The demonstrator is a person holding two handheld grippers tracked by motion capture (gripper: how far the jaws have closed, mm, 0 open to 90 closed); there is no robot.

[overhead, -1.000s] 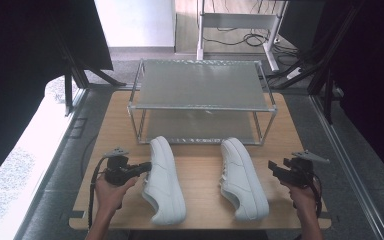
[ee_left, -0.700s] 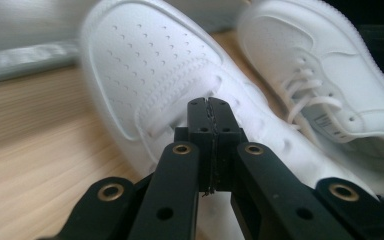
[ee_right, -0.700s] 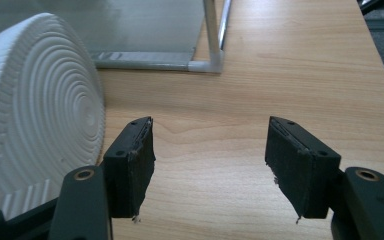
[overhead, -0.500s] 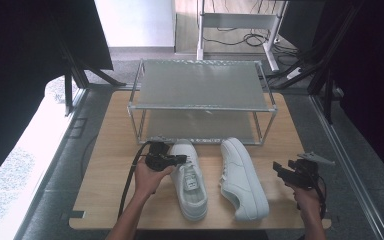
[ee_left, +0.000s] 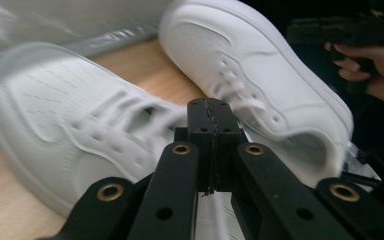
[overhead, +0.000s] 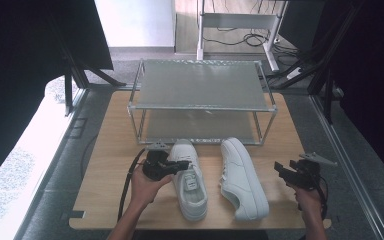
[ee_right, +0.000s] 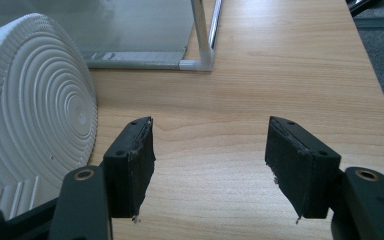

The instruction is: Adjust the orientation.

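Just ahead of closed left gripper: left shoe, touching; right gripper open.

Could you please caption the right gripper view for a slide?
Open right gripper above the wooden table, a white shoe's ribbed sole beside it.

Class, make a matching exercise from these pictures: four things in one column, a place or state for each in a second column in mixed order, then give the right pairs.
Things
1. left gripper
2. right gripper
3. left shoe
4. metal rack

Places or states
A. jaws apart, over bare wood
B. stands at the far half of the table
C. jaws shut, nothing between them
D. upright, opening upward, beside the closed jaws

Pairs: 1-C, 2-A, 3-D, 4-B
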